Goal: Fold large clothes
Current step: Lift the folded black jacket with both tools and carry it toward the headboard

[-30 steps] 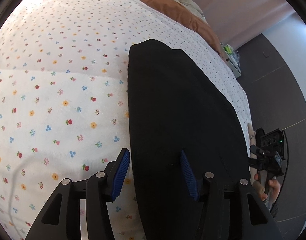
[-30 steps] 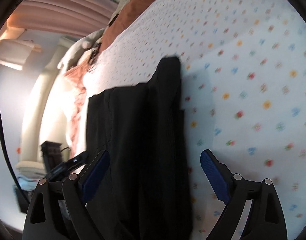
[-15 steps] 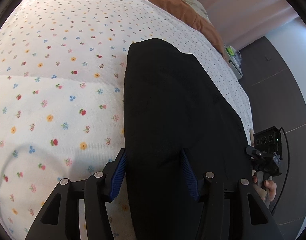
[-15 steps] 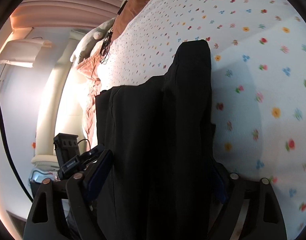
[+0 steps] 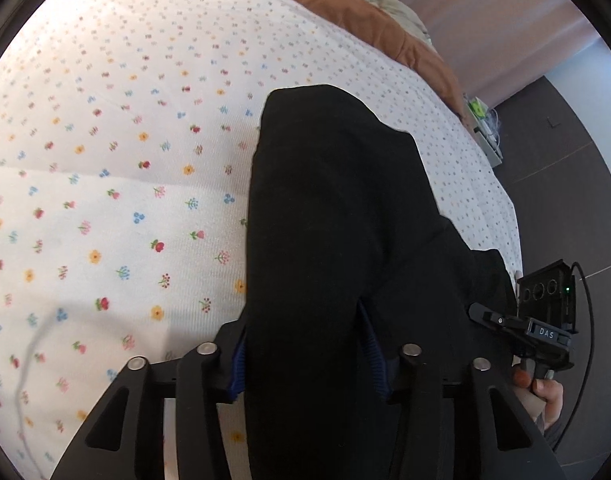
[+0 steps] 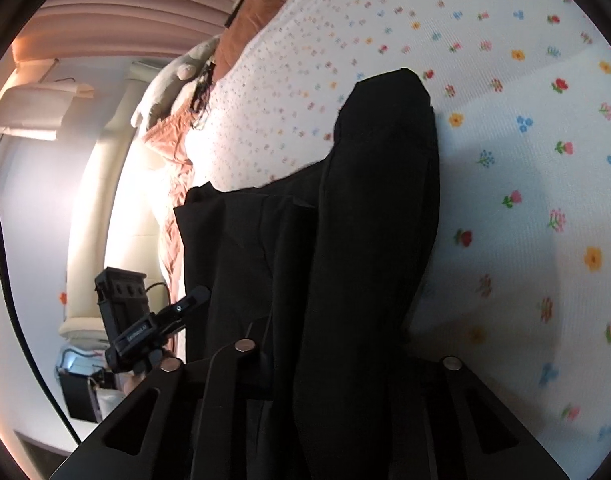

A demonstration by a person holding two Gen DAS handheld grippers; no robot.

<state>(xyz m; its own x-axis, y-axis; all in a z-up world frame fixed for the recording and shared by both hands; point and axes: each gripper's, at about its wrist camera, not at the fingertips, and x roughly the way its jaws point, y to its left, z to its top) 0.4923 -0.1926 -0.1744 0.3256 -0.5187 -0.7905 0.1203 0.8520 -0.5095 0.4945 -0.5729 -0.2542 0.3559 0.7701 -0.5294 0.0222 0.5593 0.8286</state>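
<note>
A black garment (image 5: 337, 216) lies partly folded on a bed with a white floral sheet (image 5: 105, 160). It also shows in the right wrist view (image 6: 369, 216), stretching away from the camera. My left gripper (image 5: 305, 352) has its jaws closed on the garment's near edge, with cloth bunched between the blue pads. My right gripper (image 6: 345, 360) is buried in the garment's other near edge; its pads are hidden by cloth. Each gripper shows in the other's view, the right one (image 5: 541, 320) and the left one (image 6: 137, 320).
A brown blanket (image 5: 377, 12) and pale bedding lie at the head of the bed. Dark floor (image 5: 565, 168) and a small tray of items (image 5: 485, 128) are beyond the bed's right side. A curtain and cream pillar (image 6: 101, 216) stand past the left side.
Both grippers moved forward onto the garment's near edge and closed on it. The cloth now bunches up and lifts between the fingers.
</note>
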